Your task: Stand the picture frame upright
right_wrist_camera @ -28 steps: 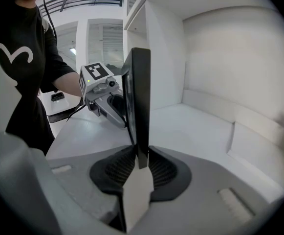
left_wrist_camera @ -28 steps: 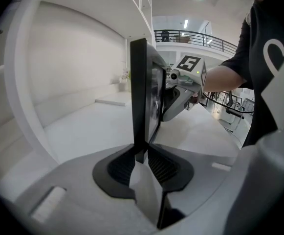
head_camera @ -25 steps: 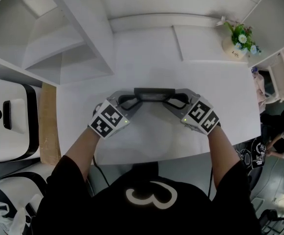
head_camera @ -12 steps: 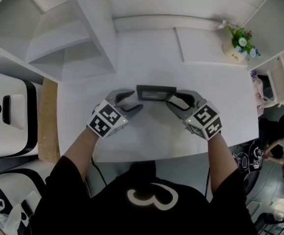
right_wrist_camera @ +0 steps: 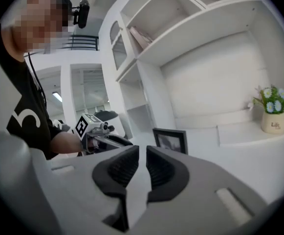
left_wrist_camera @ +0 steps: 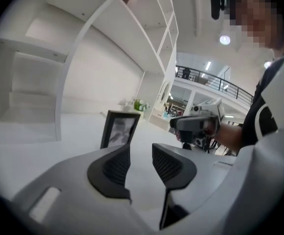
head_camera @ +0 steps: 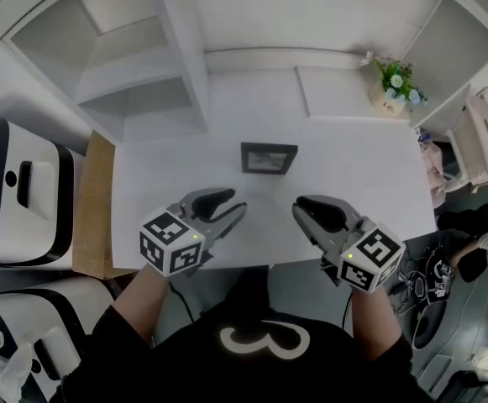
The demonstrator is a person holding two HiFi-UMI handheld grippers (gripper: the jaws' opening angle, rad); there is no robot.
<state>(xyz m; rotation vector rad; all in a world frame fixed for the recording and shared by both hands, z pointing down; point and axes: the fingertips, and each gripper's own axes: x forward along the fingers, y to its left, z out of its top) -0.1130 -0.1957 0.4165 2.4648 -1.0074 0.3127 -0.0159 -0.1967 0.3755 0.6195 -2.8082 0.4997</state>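
A small dark picture frame (head_camera: 269,158) stands upright on the white table (head_camera: 369,175), near its middle; it also shows in the left gripper view (left_wrist_camera: 120,129) and the right gripper view (right_wrist_camera: 170,140). Both grippers hang near the table's front edge, well back from the frame and apart from it. My left gripper (head_camera: 229,207) (left_wrist_camera: 141,152) is at the frame's near left, its jaws closing with nothing between them. My right gripper (head_camera: 304,211) (right_wrist_camera: 142,154) is at the near right, jaws closing to a narrow gap, also with nothing in them.
A white shelf unit (head_camera: 143,65) rises at the back left. A pot of flowers (head_camera: 392,91) sits on a low white ledge (head_camera: 340,91) at the back right. White-and-black machines (head_camera: 17,200) stand left of the table.
Both grippers let go of the frame's ends and pulled back toward the front edge. The frame stays standing alone on the table.
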